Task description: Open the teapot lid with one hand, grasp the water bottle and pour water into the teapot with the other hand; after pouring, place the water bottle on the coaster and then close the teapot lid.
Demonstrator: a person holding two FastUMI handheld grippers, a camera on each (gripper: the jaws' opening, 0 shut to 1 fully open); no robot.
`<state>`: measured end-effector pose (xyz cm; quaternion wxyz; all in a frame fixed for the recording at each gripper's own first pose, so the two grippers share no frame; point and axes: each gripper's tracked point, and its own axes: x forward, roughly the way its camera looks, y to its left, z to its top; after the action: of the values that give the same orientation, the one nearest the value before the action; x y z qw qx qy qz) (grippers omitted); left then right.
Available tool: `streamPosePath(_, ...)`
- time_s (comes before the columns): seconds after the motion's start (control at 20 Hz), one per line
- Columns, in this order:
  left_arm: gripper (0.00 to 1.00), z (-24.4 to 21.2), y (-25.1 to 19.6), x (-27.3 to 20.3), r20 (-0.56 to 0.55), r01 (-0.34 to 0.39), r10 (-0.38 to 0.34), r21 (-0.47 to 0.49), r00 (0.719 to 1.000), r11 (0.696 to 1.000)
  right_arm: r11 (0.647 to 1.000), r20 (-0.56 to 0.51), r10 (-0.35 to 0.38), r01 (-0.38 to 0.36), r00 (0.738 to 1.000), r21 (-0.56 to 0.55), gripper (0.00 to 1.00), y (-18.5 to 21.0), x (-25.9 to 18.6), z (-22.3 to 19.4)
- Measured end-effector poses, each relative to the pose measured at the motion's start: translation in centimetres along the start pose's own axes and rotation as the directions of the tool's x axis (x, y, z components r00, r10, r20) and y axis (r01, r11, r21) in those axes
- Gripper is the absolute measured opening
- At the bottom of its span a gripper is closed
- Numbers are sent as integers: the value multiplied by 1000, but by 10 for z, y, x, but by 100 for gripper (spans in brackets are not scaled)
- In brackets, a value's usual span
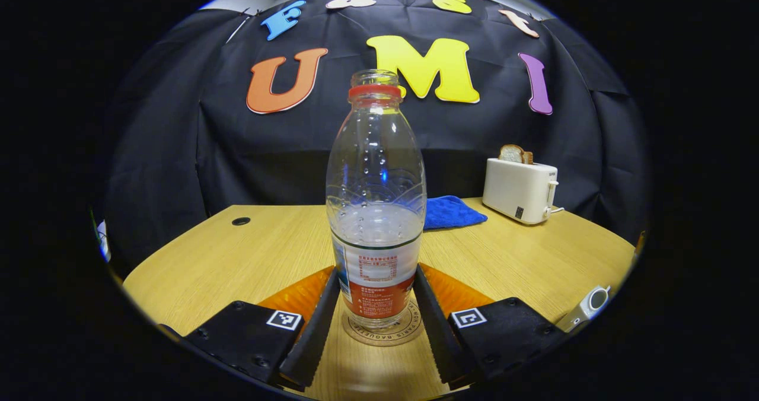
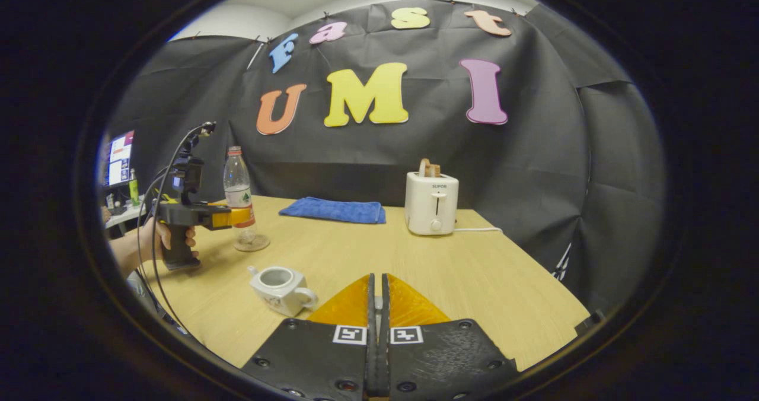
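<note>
Fingers of the left gripper [image 1: 376, 321] flank the uncapped water bottle [image 1: 376, 211], touching or nearly touching its sides; the bottle stands upright on the round coaster [image 1: 409, 330]. The right gripper [image 2: 377, 306] is closed flat, apparently empty, beside the lidless teapot [image 2: 281, 288] on the wooden table [image 2: 474, 270].

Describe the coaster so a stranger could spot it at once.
On the wooden table, look left of the blue cloth. The coaster is the flat round disc under the water bottle, the only thing there lying flush with the tabletop.
</note>
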<state>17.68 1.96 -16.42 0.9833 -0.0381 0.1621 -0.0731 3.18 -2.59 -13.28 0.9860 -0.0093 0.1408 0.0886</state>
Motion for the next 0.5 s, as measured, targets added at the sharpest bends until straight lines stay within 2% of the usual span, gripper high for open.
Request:
streamPosePath(0.25, 77, -11, -5, 4, -30, 9, -9, 10, 1000, 1000, 1000, -3, -4, 4, 1000, 1, 2, -2, 3, 0)
streamPosePath(0.5, 79, -11, -5, 3, -29, 5, -5, 10, 1000, 1000, 1000, -10, 3, -3, 1000, 4, 0, 0, 3, -4)
